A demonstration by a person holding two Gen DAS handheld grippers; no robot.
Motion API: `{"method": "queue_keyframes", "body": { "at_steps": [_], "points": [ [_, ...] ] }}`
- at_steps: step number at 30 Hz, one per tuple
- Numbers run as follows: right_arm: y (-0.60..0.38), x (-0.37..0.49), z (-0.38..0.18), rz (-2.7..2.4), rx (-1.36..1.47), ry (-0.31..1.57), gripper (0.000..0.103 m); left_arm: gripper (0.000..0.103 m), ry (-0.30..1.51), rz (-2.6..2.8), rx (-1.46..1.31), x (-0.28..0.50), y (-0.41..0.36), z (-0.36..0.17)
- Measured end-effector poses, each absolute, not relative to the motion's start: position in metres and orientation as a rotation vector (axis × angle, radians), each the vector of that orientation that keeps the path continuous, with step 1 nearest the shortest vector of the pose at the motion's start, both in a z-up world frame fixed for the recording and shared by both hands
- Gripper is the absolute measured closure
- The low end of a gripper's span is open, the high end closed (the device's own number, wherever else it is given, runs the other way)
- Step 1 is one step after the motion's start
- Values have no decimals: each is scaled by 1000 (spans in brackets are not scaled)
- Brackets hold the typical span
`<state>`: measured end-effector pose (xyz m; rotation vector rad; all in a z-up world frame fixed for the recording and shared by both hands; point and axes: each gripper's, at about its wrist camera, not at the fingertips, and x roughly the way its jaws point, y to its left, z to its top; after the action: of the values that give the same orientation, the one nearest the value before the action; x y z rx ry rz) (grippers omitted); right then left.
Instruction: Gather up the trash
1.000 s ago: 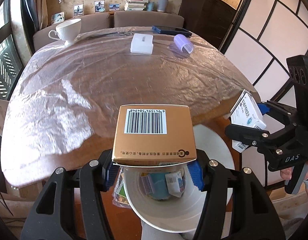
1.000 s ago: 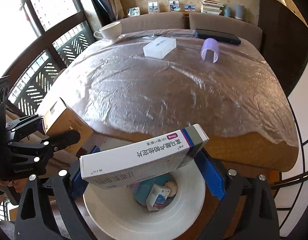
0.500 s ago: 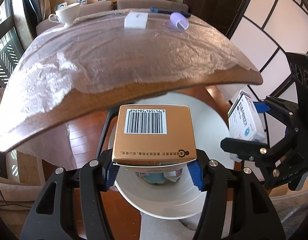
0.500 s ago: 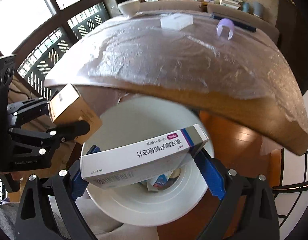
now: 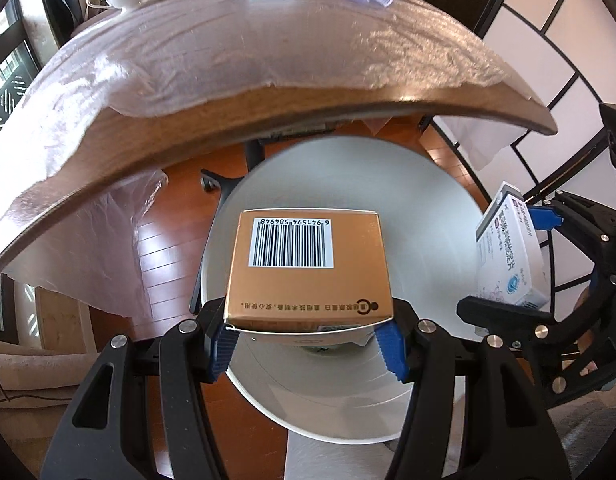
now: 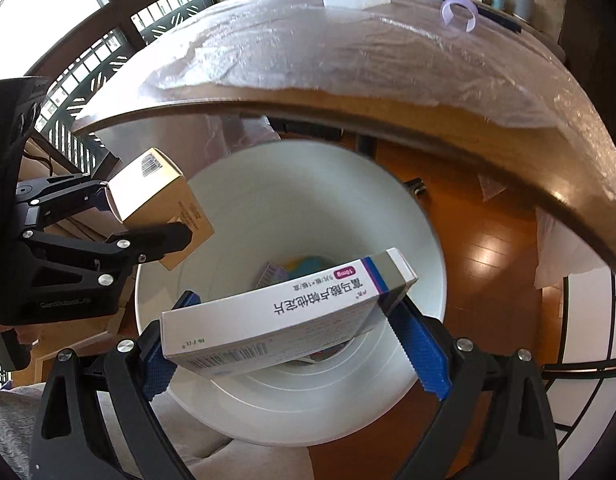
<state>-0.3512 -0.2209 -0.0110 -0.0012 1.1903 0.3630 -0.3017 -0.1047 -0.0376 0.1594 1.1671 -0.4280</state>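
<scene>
Below table edge [image 5: 268, 100], both grippers tilted over white bin [image 5: 427, 208], boxes clamped

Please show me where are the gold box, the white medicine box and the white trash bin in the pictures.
gold box [image 5: 308, 268]: left wrist view, top face under the barcode.
white medicine box [image 6: 284, 312]: right wrist view, printed side face.
white trash bin [image 6: 308, 192]: right wrist view, far inner wall.

1. The gold-brown carton [image 5: 308, 268], barcode face up, sits at centre frame in the left wrist view, over the bin mouth.
2. The white-and-purple medicine box [image 6: 284, 316] lies tilted across the lower centre of the right wrist view.
3. The white round bin [image 6: 308, 184] holds assorted packets at its bottom.
</scene>
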Motion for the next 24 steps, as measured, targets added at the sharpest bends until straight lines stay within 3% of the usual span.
{"method": "queue_keyframes", "body": {
  "at_steps": [24],
  "points": [
    [-210, -343, -60, 349, -36, 1275, 10, 43, 1254, -432, 233, -285, -123, -86]
  ]
}}
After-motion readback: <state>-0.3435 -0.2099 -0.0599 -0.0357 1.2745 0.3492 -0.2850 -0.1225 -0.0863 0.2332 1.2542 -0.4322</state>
